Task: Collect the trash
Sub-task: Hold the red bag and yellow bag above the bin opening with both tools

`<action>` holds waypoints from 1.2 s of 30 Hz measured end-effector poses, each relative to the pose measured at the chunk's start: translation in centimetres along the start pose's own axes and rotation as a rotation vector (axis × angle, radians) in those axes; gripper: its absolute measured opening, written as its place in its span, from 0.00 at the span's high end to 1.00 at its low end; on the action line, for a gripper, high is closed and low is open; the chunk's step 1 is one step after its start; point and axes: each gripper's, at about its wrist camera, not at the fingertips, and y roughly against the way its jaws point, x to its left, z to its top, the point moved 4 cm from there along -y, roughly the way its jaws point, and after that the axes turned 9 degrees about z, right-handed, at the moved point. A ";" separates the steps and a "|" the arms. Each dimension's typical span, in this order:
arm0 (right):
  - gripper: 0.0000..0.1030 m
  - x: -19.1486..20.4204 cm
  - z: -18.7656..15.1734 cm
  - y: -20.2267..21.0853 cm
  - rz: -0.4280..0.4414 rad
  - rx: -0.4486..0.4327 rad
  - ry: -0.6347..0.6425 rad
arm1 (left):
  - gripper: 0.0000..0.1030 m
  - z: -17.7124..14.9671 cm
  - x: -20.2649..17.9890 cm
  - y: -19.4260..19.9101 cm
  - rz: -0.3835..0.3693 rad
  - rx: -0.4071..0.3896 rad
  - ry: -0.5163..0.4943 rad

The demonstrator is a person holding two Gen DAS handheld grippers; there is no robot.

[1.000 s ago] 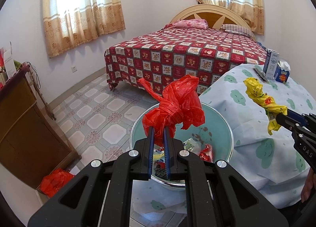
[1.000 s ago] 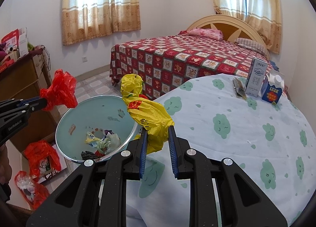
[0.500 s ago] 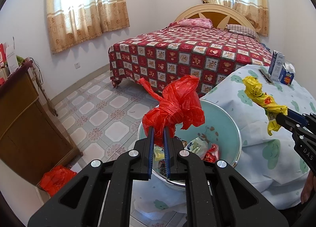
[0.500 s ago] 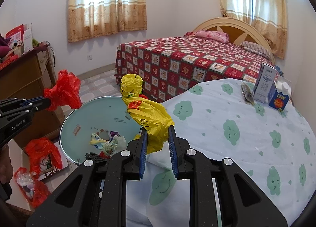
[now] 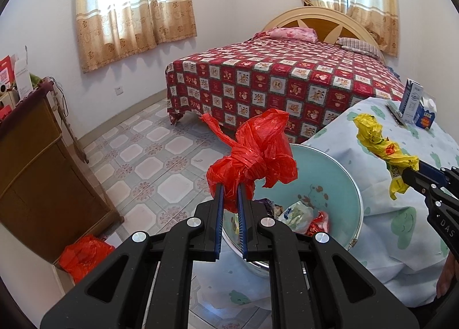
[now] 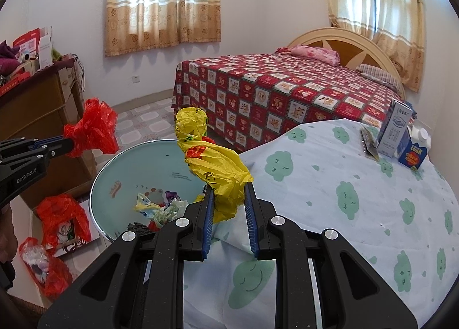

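With the left claw [image 5: 230, 195] clamped on the red bag [image 5: 255, 154] and the right claw [image 6: 228, 198] on the yellow bag [image 6: 213, 167], both above the basin [image 5: 338, 174] at the counter's [image 6: 344, 185] edge, either slack plastic could catch its rim or miss.

I see a bed [image 6: 287, 94] with a red patchwork cover, beige curtains [image 6: 163, 2], a brown wooden cabinet [image 5: 37, 174], and a white-blue carton [image 6: 394, 131] standing upright on the cloud-print tabletop [image 6: 344, 191].
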 end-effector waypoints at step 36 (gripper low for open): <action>0.79 2.4 1.9 -2.5 0.049 0.009 0.061 | 0.91 0.4 1.7 -0.7 0.027 -0.004 0.043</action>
